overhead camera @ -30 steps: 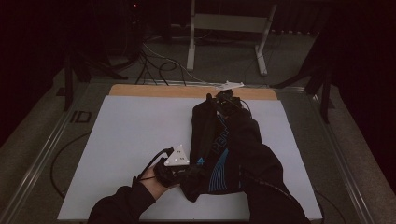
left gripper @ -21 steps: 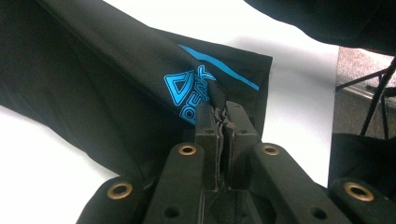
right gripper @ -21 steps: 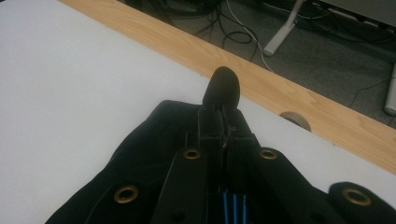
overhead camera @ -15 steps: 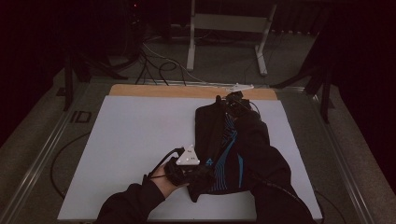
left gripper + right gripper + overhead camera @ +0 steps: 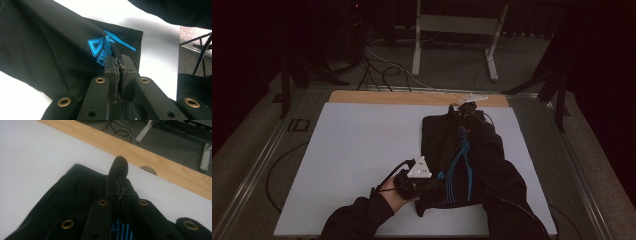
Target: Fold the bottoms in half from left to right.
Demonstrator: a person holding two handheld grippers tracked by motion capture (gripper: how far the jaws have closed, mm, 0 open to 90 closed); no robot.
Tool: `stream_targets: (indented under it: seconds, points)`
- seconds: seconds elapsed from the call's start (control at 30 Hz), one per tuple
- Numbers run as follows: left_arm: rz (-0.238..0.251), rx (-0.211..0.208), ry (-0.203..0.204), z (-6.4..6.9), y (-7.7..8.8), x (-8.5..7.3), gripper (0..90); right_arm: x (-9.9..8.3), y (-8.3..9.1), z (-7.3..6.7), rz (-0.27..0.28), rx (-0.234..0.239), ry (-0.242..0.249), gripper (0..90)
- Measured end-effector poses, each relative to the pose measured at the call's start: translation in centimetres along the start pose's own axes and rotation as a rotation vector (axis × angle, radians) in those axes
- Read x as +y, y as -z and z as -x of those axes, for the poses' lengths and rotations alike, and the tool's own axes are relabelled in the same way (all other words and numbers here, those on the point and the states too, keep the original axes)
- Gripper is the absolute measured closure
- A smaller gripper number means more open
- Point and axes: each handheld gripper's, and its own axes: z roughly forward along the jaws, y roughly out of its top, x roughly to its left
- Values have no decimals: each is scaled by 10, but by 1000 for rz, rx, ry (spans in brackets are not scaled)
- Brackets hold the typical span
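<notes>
High view, near to far: left hand (image 5: 384, 197) at the near bench edge, left gripper (image 5: 424, 186) clamped on the near hem of a black garment (image 5: 447, 150). Left gripper view confirms it: fingers (image 5: 111, 71) pressed together on a fold of fabric, just beside a cyan printed logo (image 5: 101, 48) and a thin cyan stripe. Fabric looks smooth, thin, synthetic; probably sports shorts or trousers.

Garment lies lengthwise on the white bench (image 5: 357, 150), right of centre.

Far end: right gripper (image 5: 467, 109) pinches the opposite edge; right gripper view shows its fingers (image 5: 112, 187) closed on a bunched nub of cloth, near the bench's bare wooden strip (image 5: 387, 96).

My read: gripping both ends keeps the cloth taut for straightening or folding.
</notes>
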Motion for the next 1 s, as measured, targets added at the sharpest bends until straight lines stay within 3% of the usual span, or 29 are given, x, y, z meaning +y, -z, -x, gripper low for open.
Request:
stream_targets:
  seconds: [0.4,0.63,1.0]
  points:
    - [-20,-22,-3,4,-28,3,866,-17,-6,12,-21,-13,-21,883]
    - [-19,-28,-3,5,-43,8,866,-21,-8,24,-35,-48,-16,883]
    - [-55,-39,20,4,-65,9,860,-32,-22,31,-57,-37,-28,881]
